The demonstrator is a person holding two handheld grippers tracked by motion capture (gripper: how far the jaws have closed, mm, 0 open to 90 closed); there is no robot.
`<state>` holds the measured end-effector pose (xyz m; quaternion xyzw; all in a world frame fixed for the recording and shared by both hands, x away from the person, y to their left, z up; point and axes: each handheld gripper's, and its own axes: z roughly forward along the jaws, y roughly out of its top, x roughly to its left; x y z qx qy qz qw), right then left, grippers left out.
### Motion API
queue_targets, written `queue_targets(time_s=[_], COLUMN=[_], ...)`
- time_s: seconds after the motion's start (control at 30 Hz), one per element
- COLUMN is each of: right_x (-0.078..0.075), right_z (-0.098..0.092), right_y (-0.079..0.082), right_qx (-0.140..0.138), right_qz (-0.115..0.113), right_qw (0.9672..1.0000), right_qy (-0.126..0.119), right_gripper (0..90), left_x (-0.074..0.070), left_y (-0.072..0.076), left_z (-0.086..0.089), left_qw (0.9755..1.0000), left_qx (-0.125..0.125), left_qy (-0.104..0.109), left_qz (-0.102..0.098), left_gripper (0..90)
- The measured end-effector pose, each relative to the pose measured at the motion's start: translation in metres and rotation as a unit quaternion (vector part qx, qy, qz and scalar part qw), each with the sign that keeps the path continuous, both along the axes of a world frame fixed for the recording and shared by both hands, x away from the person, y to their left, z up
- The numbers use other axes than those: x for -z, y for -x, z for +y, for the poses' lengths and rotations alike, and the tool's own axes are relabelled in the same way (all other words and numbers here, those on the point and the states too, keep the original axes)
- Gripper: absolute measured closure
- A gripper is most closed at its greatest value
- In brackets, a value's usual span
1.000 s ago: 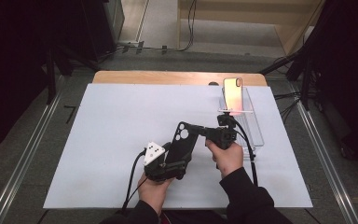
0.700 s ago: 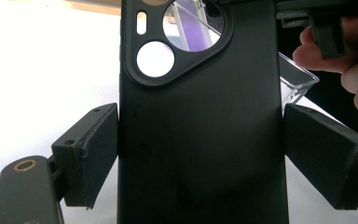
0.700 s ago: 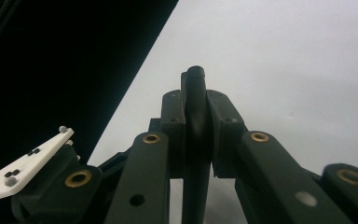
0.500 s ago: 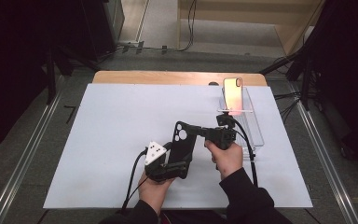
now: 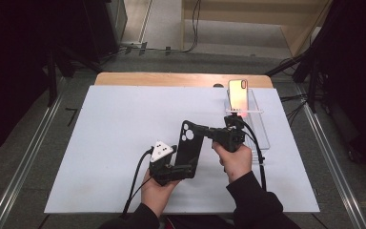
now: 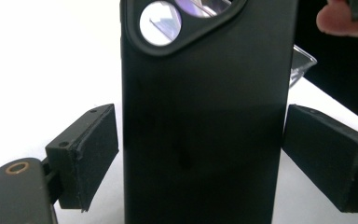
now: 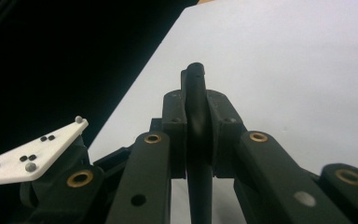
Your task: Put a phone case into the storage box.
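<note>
High view puts a black phone case [image 5: 189,147] above the near middle of the white surface [image 5: 109,129], held off it between the two grippers. The right gripper [image 5: 208,131] comes in from the right, its fingers pinched onto the case's upper edge beside the camera cut-out. The right gripper view confirms this: the case [image 7: 196,121] shows edge-on, clamped between the two pads [image 7: 173,126], with its lower end cut off by the frame and the linkage. The left gripper [image 5: 190,169] sits at the case's lower end. In the left gripper view the case [image 6: 205,130] stands between the fingers [image 6: 86,151], which are spread wide with a gap showing on both sides, so they are not touching it. The case blocks most of what lies beyond, and its top and bottom run out of frame.

Toward the far right corner of the surface, a clear stand [image 5: 252,119] holds a gold phone [image 5: 238,95] propped upright; the stand's near end is hard to trace against the white. A wooden edge [image 5: 181,79] runs along the far side. Both hands' sleeves are cut off at the bottom edge.
</note>
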<state>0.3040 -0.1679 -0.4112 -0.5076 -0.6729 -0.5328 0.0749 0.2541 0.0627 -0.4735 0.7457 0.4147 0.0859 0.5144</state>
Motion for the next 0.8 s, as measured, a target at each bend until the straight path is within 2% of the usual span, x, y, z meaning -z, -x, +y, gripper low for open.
queue_targets(time_s=[0.23,0.57,0.67,0.73,0.8], right_x=[-0.007,-0.011,-0.012,-0.012,-0.011], right_z=[-0.003,-0.008,-0.009,-0.01,-0.01], right_y=[0.004,0.007,0.007,0.008,0.008], right_qx=[0.004,-0.022,-0.031,-0.037,-0.045], right_qz=[-0.036,-0.063,-0.068,-0.073,-0.074], right_qw=[0.9987,0.9964,0.9959,0.9953,0.9949], right_qy=[0.037,0.052,0.051,0.052,0.051], right_gripper=[77.1,77.1,77.1,77.1,77.1], left_x=[-0.004,-0.015,-0.018,-0.021,-0.025], left_y=[-0.007,-0.014,-0.017,-0.019,-0.022], left_z=[0.006,0.009,0.012,0.013,0.016], left_qw=[0.9993,0.9959,0.9939,0.9936,0.9929], left_qx=[0.016,0.065,0.087,0.089,0.094], left_qy=[-0.008,-0.02,-0.02,-0.028,-0.027], left_qz=[0.033,0.059,0.064,0.064,0.067], left_gripper=[13.5,13.8,14.1,14.3,14.3])
